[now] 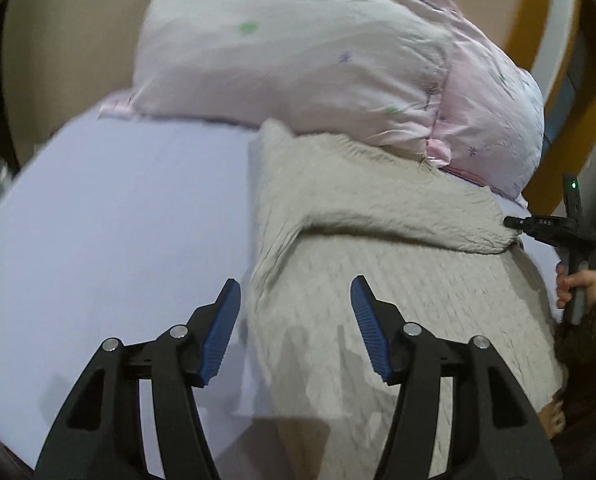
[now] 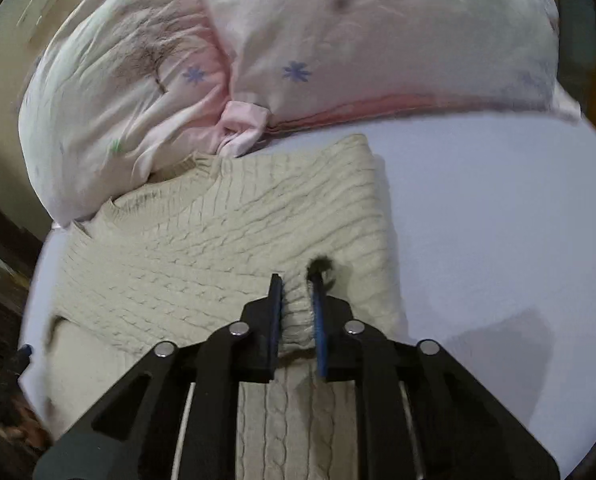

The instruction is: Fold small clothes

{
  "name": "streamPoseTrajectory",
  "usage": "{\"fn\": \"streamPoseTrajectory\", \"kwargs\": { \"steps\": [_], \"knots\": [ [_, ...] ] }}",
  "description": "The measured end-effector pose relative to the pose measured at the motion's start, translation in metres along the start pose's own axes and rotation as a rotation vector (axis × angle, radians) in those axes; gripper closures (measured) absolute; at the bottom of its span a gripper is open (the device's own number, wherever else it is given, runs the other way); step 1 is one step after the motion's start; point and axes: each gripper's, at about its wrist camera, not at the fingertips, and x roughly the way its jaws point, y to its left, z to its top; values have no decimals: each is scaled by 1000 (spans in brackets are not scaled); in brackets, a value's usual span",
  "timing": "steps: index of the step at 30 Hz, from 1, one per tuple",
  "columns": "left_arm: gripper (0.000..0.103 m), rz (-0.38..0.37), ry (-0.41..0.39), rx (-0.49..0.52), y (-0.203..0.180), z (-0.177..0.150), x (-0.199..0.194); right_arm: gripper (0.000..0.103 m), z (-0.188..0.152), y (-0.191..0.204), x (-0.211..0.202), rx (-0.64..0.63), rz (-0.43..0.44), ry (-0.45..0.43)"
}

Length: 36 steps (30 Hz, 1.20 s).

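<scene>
Two claws seen: right claw (image 2: 298, 292) clamped on sweater (image 2: 226, 240) fold, lower centre; left claw (image 1: 296, 328) spread wide, nothing held; no legible writing.

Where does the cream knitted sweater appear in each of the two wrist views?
Left wrist view: the cream knitted sweater fills the centre and lower right, lying on the pale sheet.
Right wrist view: the sweater fills the centre and lower left; the right hand-held gripper pinches a fold of it.
Shared landmark: the pink patterned pillow lies just beyond the sweater in both.
</scene>
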Motion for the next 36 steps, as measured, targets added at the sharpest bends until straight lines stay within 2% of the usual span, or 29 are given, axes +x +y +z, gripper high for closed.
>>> {"fn": "streamPoseTrajectory", "kwargs": {
  "steps": [1, 3, 5, 6, 7, 8, 9, 10, 12, 13, 15, 16, 17, 19, 21, 23, 25, 26, 27, 29, 31, 33, 36],
  "knots": [
    [44, -22, 13, -23, 3, -4, 1, 95, 9, -3, -5, 11, -11, -60],
    [43, -51, 35, -45, 5, -13, 4, 95, 24, -17, -5, 35, -22, -116],
    [41, -62, 49, -50, 4, -19, 5, 93, 35, -19, 10, 19, -77, -69],
    [41, -69, 59, -55, 4, -23, 5, 84, 34, -21, 13, 31, -76, -36],
    [40, -75, 70, -59, 4, -26, 5, 81, 29, -24, 13, 49, -63, -1],
    [40, -83, 80, -63, 6, -32, 3, 66, 21, -26, 9, 57, -48, 24],
    [39, -90, 74, -60, 5, -35, -1, 45, 12, -27, 2, 60, -43, 40],
    [39, -98, 73, -57, 5, -38, -4, 38, -4, -32, -11, 62, -45, 49],
    [39, -129, 74, -64, 6, -44, -10, 36, -33, -38, -30, 90, -42, 95],
    [39, -155, 74, -71, 8, -47, -13, 37, -50, -44, -38, 112, -19, 124],
    [40, -212, 75, -91, 10, -55, -19, 50, -84, -56, -51, 168, 50, 187],
    [41, -244, 77, -103, 11, -60, -22, 53, -96, -57, -58, 180, 77, 190],
    [47, -281, 85, -118, 10, -66, -25, 55, -109, -58, -69, 186, 107, 174],
    [55, -330, 98, -145, 11, -78, -30, 66, -140, -58, -83, 232, 257, 224],
    [67, -392, 118, -178, 10, -93, -37, 68, -165, -54, -96, 242, 342, 239],
    [71, -441, 137, -204, 8, -107, -42, 69, -190, -51, -108, 269, 442, 260],
    [72, -474, 138, -229, 5, -119, -46, 76, -208, -49, -114, 289, 499, 274],
    [73, -479, 137, -236, 3, -120, -46, 84, -212, -48, -114, 291, 516, 285],
    [78, -482, 137, -240, 2, -121, -46, 95, -215, -45, -112, 290, 528, 298],
    [96, -488, 147, -249, 1, -118, -43, 95, -208, -41, -113, 288, 557, 278],
    [96, -506, 139, -251, -1, -107, -44, 96, -182, -35, -126, 264, 599, 182],
    [96, -499, 92, -223, -5, -82, -49, 96, -148, -30, -137, 238, 618, 73],
    [97, -431, -39, -183, -6, -19, -46, 96, -82, -24, -140, 203, 610, -94]
  ]
}}
